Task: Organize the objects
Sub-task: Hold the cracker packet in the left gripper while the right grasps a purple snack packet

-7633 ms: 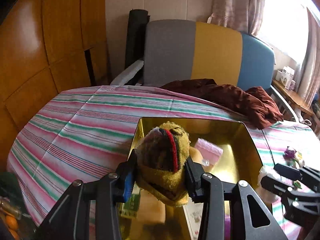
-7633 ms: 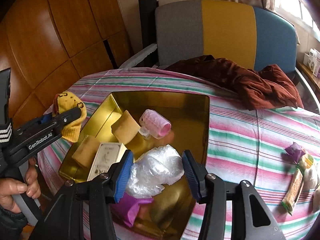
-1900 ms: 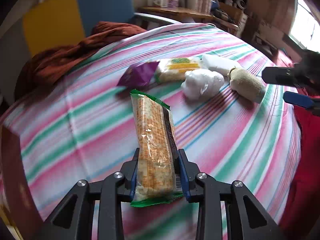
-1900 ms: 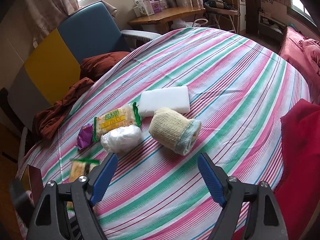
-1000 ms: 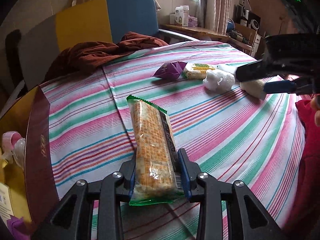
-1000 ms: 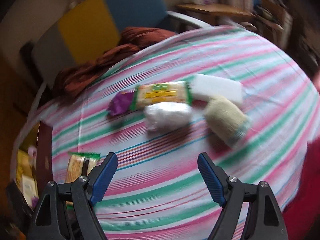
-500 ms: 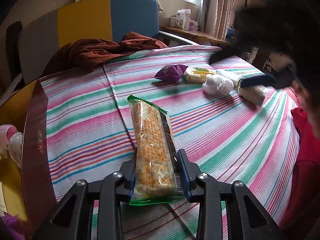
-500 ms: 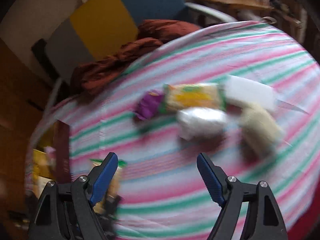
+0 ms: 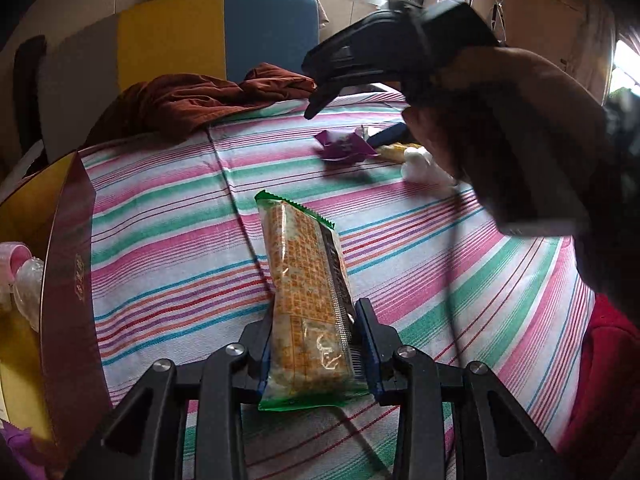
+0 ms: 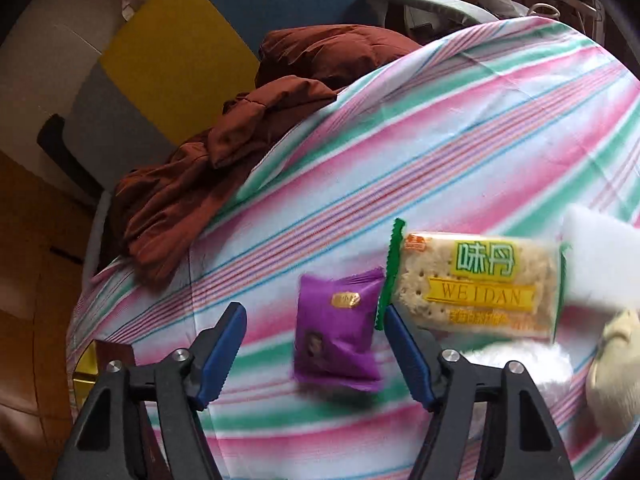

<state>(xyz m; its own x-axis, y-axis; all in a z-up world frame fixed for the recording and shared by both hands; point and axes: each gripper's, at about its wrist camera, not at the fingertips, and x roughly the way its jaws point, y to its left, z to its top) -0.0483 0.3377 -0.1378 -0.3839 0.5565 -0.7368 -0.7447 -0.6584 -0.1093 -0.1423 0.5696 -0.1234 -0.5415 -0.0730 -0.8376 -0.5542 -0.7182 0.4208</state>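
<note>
My left gripper [image 9: 316, 340] is shut on the near end of a long orange cracker packet [image 9: 308, 272], which juts forward over the striped tablecloth [image 9: 168, 208]. The gold box [image 9: 68, 280] with dark red walls stands at the left edge of that view. In the right wrist view my right gripper [image 10: 314, 328] hangs low over a small purple packet [image 10: 336, 336]. Its jaws are closing with the packet between them, and the left pad is still clear of it. From the left wrist view, a hand [image 9: 500, 140] holds that gripper above the purple packet [image 9: 344, 146].
Right of the purple packet lie a WEIDAN biscuit packet [image 10: 480, 280], a white block [image 10: 600, 260], a white plastic bundle [image 10: 516, 360] and a beige sock roll [image 10: 616, 380]. A brown garment [image 10: 240, 140] is draped at the table's far edge before a multicoloured chair [image 10: 172, 40]. A pink curler [image 9: 16, 256] sits in the box.
My right gripper has swept left and down from the sock and plastic bundle to the purple packet, and its jaws have narrowed. The left gripper keeps its hold on the cracker packet.
</note>
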